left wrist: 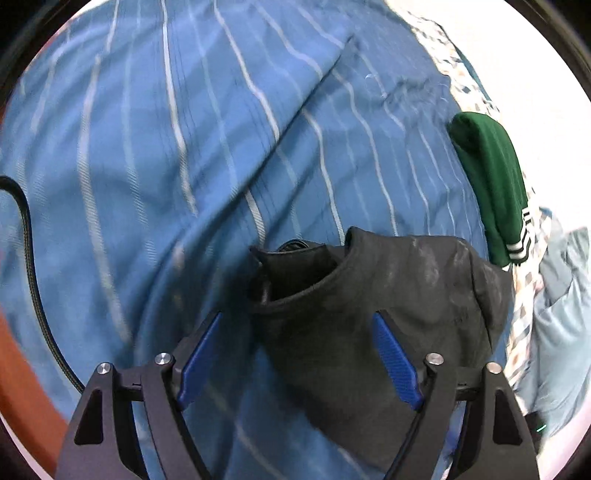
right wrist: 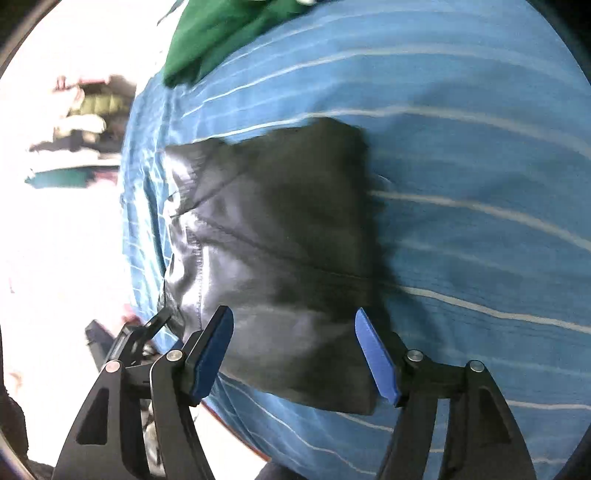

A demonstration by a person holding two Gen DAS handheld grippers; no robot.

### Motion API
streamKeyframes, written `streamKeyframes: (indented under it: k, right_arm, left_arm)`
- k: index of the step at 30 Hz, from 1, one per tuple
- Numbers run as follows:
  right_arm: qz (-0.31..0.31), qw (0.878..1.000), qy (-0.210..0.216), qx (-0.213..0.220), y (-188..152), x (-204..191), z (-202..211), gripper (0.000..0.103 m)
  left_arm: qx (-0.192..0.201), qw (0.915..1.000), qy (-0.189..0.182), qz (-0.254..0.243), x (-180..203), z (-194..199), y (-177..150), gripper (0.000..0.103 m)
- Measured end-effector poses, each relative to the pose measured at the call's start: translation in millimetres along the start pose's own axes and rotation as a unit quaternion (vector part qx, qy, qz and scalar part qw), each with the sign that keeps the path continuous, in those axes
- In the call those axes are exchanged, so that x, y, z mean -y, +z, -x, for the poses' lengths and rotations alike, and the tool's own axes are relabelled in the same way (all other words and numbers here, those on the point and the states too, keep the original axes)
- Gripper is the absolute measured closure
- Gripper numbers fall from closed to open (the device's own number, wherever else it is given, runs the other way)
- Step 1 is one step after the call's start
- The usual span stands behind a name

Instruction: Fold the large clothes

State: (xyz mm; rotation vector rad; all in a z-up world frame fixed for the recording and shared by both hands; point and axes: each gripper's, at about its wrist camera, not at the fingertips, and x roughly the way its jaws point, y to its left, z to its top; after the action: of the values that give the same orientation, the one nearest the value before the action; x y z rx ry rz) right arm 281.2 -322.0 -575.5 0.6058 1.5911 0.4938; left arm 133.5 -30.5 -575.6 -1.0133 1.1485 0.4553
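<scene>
A black garment [left wrist: 369, 314] lies folded into a compact bundle on a blue striped bedcover [left wrist: 184, 147], its neck opening facing away from me. My left gripper [left wrist: 295, 332] is open just above it, the blue pads wide apart and empty. In the right wrist view the same black garment [right wrist: 280, 240] lies as a rough rectangle on the bedcover [right wrist: 461, 184]. My right gripper [right wrist: 295, 332] is open over its near edge and holds nothing.
A folded green garment with white cuff stripes [left wrist: 491, 184] lies at the bed's right edge; it also shows in the right wrist view [right wrist: 214, 33]. A black cable [left wrist: 33, 277] runs down the left. Pale clothes [left wrist: 557, 314] lie beyond the bed edge. Stacked items [right wrist: 81, 133] sit off the bed.
</scene>
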Motion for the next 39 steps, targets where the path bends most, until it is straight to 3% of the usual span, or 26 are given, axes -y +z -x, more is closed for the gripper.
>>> streamKeyframes:
  k: [1,3,6,10,13,17,20,33,39]
  right_arm:
    - [-0.022,1.0,0.021,-0.002,-0.2,15.8,-3.9,0.032]
    - [-0.058,0.995,0.083,-0.008,1.7,42.6,-15.8,0.032]
    - [-0.056,0.989,0.139,-0.016,7.0,55.1,-41.0,0.032]
    - [-0.032,0.982,0.188,-0.017,19.4,47.6,-73.0,0.031]
    - [-0.001,0.982,0.187,-0.007,26.7,32.6,-78.4,0.033]
    - [0.015,0.983,0.181,0.015,21.8,19.4,-66.6,0.052]
    - [0.014,0.982,0.188,0.029,12.5,9.7,-48.3,0.058]
    - [-0.053,0.977,0.192,0.074,-13.0,-15.7,3.8,0.061]
    - [-0.049,0.975,0.198,0.086,-24.0,-67.6,15.1,0.062]
  left_arm:
    - [0.005,1.0,0.001,0.005,-0.3,-2.3,3.5,0.032]
    - [0.021,0.9998,-0.007,0.003,1.5,-2.0,7.9,0.061]
    - [0.027,0.9992,0.001,-0.031,12.5,-0.4,9.5,0.074]
    - [0.02,0.9988,0.002,-0.044,9.5,-3.7,12.8,0.074]
    - [0.018,0.9987,0.005,-0.048,9.3,-6.7,17.7,0.075]
    - [0.018,0.9976,0.012,-0.066,13.5,-1.7,19.5,0.077]
    - [0.014,0.9969,0.012,-0.076,19.5,3.6,24.0,0.077]
    - [-0.018,0.9911,-0.016,-0.131,63.7,42.1,40.9,0.079]
    - [-0.038,0.9914,-0.024,-0.123,70.2,58.3,64.4,0.079]
